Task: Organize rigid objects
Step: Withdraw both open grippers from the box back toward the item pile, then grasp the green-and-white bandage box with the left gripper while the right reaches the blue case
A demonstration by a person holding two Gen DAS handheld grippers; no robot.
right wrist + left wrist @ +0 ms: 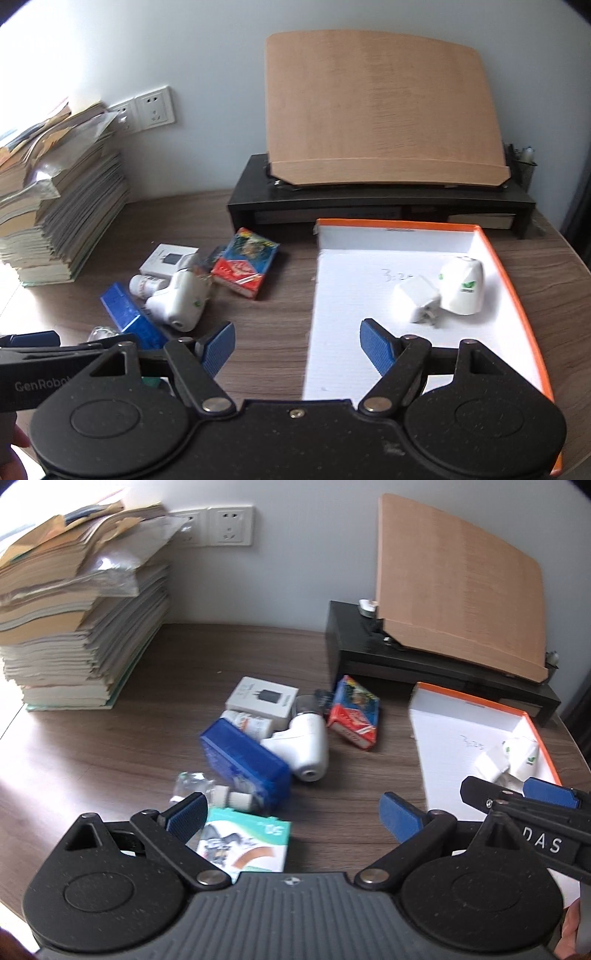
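A pile of small objects lies on the brown desk: a blue case, a white handheld device, a red card box, a white charger box, a pill bottle, a small clear bottle and a green-white box. An orange-rimmed white tray holds a white plug and a white device. My left gripper is open above the green-white box. My right gripper is open over the tray's left edge.
A tall stack of books and papers stands at the back left. A black riser with a tilted wooden board stands at the back by the wall. Wall sockets are behind.
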